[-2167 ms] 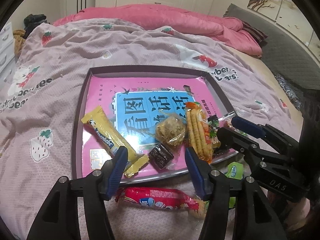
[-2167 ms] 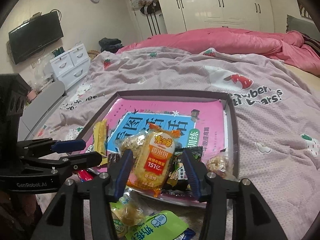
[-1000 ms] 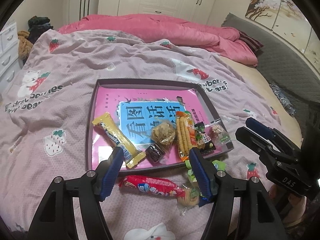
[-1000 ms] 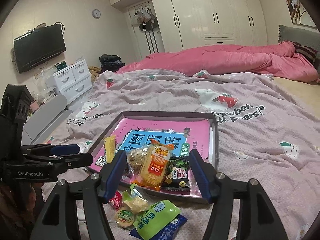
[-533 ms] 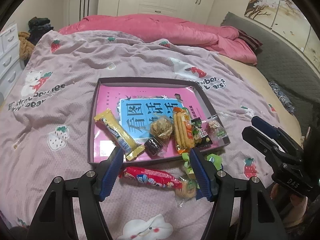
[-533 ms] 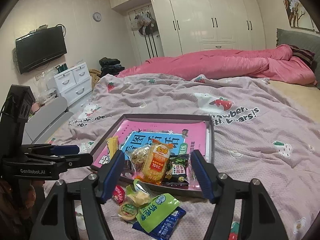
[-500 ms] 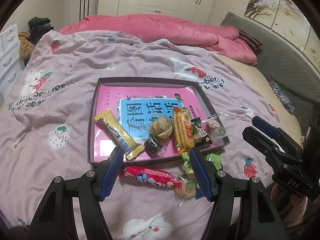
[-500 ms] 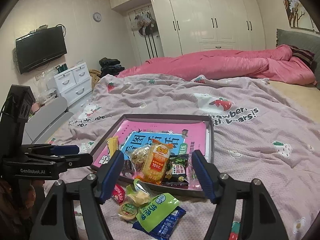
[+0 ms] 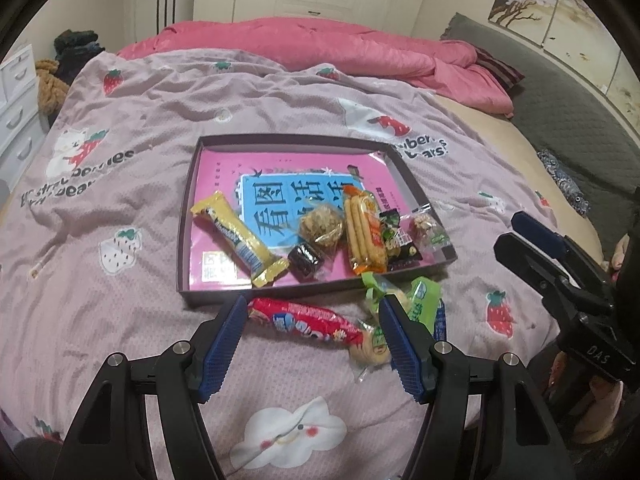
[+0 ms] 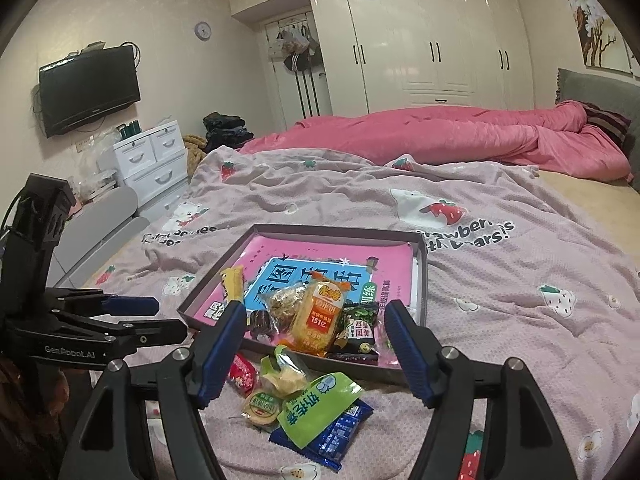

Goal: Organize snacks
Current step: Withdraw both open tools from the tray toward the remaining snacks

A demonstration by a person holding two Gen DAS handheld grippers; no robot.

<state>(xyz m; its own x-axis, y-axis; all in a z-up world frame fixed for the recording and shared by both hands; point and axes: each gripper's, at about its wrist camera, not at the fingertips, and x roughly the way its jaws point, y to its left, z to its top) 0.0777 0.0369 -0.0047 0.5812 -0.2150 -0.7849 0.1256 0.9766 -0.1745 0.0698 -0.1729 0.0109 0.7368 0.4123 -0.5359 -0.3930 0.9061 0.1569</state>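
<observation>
A dark shallow tray point(image 9: 280, 289) point(image 10: 344, 232) lined with a pink and blue booklet lies on the strawberry-print blanket. In it are a yellow bar point(image 9: 240, 240), a round cookie point(image 9: 322, 226), a dark square sweet point(image 9: 306, 258), an orange cracker pack point(image 9: 364, 236) point(image 10: 320, 316) and a dark green packet point(image 9: 396, 236). On the blanket in front of the tray lie a red pack point(image 9: 308, 320), a green pack point(image 10: 320, 404), a blue pack point(image 10: 332, 432) and a round biscuit point(image 10: 262, 406). My left gripper point(image 9: 313, 308) hangs open above the red pack. My right gripper point(image 10: 316, 312) is open and empty.
A pink quilt point(image 9: 340, 48) lies bunched at the far side of the bed. White drawers point(image 10: 152, 160) and a wall TV point(image 10: 88, 88) stand to the left. A grey padded headboard point(image 9: 560, 120) runs along the right. The blanket's near edge is just below both grippers.
Both grippers have drawn back from the tray, which now looks smaller. The orange cracker pack, earlier between the right fingers, lies in the tray. The right jaws have widened.
</observation>
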